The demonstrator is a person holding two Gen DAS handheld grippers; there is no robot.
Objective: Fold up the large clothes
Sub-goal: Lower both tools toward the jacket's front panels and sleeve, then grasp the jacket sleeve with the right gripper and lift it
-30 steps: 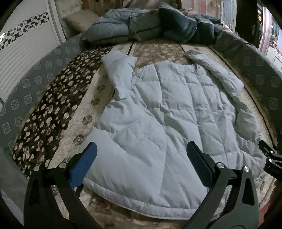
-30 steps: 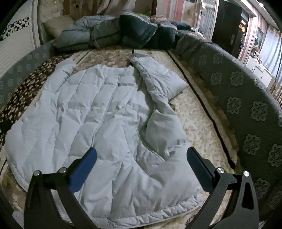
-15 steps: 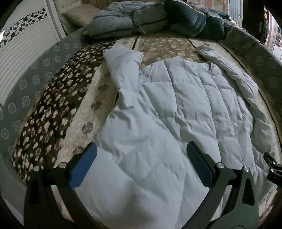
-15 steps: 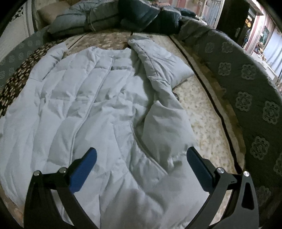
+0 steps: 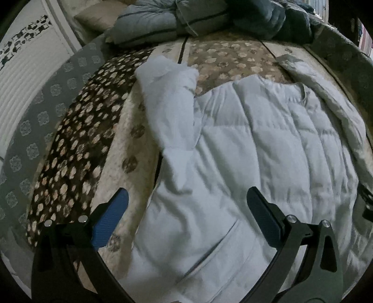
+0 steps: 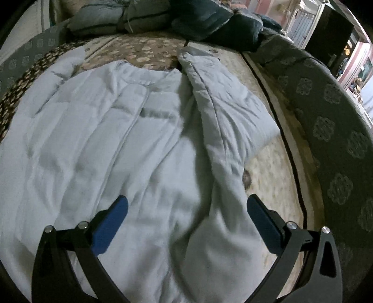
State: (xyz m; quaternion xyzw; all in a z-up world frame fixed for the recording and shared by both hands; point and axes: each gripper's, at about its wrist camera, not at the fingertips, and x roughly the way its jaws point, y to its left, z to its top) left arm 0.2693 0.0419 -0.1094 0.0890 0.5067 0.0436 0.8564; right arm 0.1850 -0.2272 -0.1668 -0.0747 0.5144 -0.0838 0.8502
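Note:
A large pale blue quilted down coat (image 5: 251, 151) lies spread flat on a patterned bed cover; it also shows in the right wrist view (image 6: 112, 144). Its left sleeve (image 5: 170, 105) lies beside the body, pointing toward the far end. Its right sleeve (image 6: 223, 102) lies along the body's right side. My left gripper (image 5: 186, 214) is open and empty, low over the coat's left side below the sleeve. My right gripper (image 6: 186, 216) is open and empty, low over the coat's lower right part.
Folded dark and grey padded coats (image 5: 209, 18) are piled at the far end of the bed, also in the right wrist view (image 6: 186, 18). A grey patterned padded rail (image 6: 338, 130) runs along the right, another (image 5: 37, 130) along the left.
Both grippers have moved forward and lower over the coat; its hem has dropped out of both views and the sleeves look nearer. Both stay open.

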